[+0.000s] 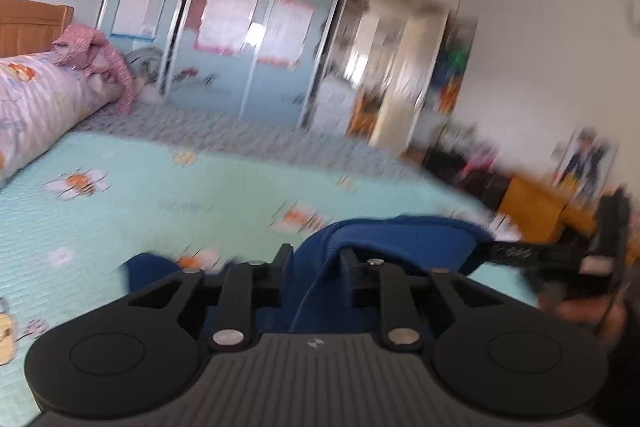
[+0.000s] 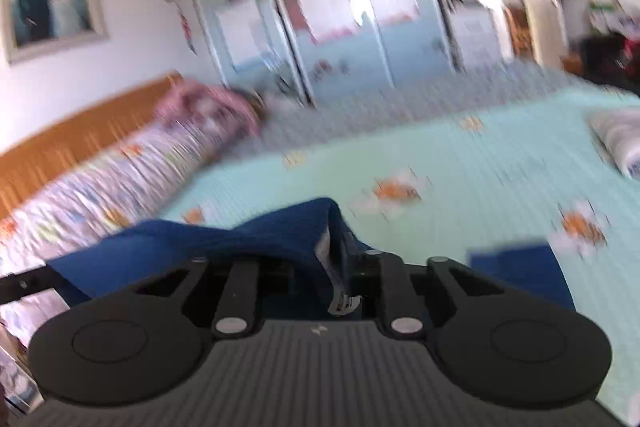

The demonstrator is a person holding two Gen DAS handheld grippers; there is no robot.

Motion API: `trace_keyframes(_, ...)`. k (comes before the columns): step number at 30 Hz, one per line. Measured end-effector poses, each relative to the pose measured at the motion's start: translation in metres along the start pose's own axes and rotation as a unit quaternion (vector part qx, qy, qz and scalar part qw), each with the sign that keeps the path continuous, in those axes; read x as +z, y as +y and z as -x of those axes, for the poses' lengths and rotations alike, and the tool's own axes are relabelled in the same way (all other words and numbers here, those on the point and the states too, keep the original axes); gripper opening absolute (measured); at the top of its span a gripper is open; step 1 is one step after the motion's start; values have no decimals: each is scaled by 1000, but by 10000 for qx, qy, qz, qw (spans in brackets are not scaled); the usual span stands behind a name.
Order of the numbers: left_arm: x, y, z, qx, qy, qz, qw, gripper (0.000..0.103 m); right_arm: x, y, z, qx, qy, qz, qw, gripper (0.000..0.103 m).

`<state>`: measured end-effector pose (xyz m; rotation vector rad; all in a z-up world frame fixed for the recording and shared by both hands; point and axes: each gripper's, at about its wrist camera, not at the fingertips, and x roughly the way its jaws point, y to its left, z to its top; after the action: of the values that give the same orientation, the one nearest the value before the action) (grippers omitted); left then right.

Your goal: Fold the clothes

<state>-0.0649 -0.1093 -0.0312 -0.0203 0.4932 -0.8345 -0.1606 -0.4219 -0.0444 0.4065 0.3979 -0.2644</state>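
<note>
A blue garment (image 1: 384, 247) hangs between both grippers above the bed. My left gripper (image 1: 316, 259) is shut on one edge of it, with cloth bunched between the fingers. My right gripper (image 2: 320, 259) is shut on another edge of the blue garment (image 2: 200, 247), where a white label shows beside the fingers. The right gripper also shows at the right edge of the left wrist view (image 1: 516, 253). Both views are blurred by motion.
The bed has a mint green floral cover (image 1: 160, 195). A rolled lilac quilt (image 1: 36, 103) with a pink garment (image 1: 96, 47) lies by the wooden headboard (image 2: 80, 143). Mirrored wardrobe doors (image 1: 248, 39) stand beyond. A grey folded item (image 2: 620, 143) lies at right.
</note>
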Motion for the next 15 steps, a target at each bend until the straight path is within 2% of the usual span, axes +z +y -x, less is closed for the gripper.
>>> trace_keyframes(3,-29,10,-24,333,804,59,9962,26,-42,-7,-13,-191,522,-168,9983,32)
trace_keyframes(6,-53,24,-30,639,1254,60,9900,26,-75,-7,-13,-232,873,-164,9958,35)
trace_keyframes(8,-62,35,-28,776,1467,77,9861,27,-88,-6,-8,-20,1064,-34,9943,36)
trace_keyframes(10,-64,52,-19,975,1499,186,9837,28,-92,-10,5,398,1012,-56,9940,39)
trace_keyframes(12,-62,67,-9,1035,1420,476,9833,28,-85,-26,22,786,605,-519,9937,62)
trace_keyframes(13,-60,72,-5,1021,1354,622,9836,28,-80,-36,26,786,394,-811,9928,81)
trace_keyframes(14,-58,77,0,1007,1287,768,9836,28,-76,-47,26,599,192,-1137,9915,86)
trace_keyframes(15,-56,77,2,987,1211,806,9844,28,-71,-57,23,355,89,-1429,9891,86)
